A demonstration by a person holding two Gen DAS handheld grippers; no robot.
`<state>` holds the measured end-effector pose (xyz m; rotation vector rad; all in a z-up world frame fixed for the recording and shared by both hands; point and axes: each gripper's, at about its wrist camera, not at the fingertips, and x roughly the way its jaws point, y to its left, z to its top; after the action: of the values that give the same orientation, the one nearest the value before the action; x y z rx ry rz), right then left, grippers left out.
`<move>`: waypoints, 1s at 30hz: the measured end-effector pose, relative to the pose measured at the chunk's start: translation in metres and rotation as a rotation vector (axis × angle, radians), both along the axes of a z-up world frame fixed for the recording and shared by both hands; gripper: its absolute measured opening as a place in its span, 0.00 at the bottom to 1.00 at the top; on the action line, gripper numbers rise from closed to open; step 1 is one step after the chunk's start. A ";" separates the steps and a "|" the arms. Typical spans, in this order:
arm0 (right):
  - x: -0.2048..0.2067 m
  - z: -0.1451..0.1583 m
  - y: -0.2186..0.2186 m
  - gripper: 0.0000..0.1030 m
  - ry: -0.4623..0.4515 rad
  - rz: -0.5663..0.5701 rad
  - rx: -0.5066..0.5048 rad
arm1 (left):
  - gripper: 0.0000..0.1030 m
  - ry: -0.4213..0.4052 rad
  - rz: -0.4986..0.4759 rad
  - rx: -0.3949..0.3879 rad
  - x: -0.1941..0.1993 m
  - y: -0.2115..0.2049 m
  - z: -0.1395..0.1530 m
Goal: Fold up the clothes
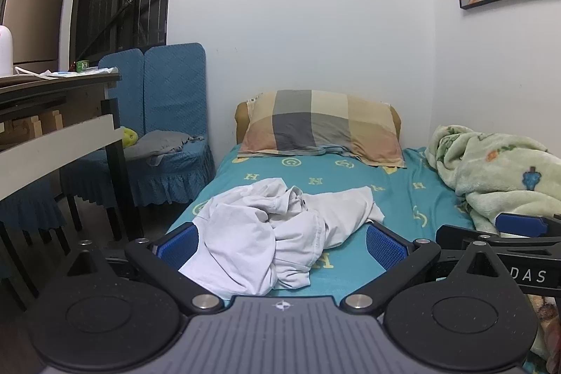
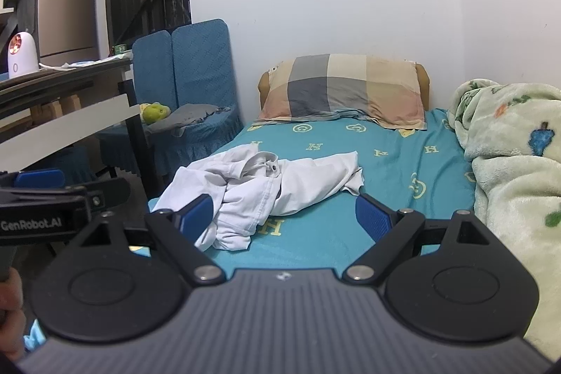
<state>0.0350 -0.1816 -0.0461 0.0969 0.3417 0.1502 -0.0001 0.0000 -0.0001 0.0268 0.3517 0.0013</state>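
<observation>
White shirt (image 1: 277, 233) is lying crumpled in a heap on the teal bed sheet (image 1: 403, 198), down from the plaid pillow (image 1: 322, 127). Left gripper (image 1: 280, 244) and right gripper (image 2: 284, 216) both hang over the near end, jaws spread wide, nothing in them. Green blanket (image 2: 508, 163) is bunched along the right side.

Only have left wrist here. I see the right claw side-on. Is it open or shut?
Observer: Open. The right claw has its pads wide apart, gripping nothing; the shirt lies crumpled ahead of it on the bed.
Operator: That white thing on the desk, cut off at my left edge?
Observer: A small white device with an orange glow in its front.
Operator: Anything of the person?
Observer: Part of a hand at lower left, below the left claw.
</observation>
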 end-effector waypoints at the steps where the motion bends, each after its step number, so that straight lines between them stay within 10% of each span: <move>1: 0.000 0.000 0.000 0.87 -0.001 0.000 0.000 | 1.00 -0.004 0.000 0.002 0.000 0.000 0.000; 30: -0.002 -0.002 0.004 0.87 -0.010 0.005 0.011 | 1.00 -0.008 -0.014 0.002 0.002 -0.001 -0.005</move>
<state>0.0325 -0.1772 -0.0481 0.1057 0.3316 0.1578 0.0015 -0.0008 -0.0051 0.0318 0.3437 -0.0125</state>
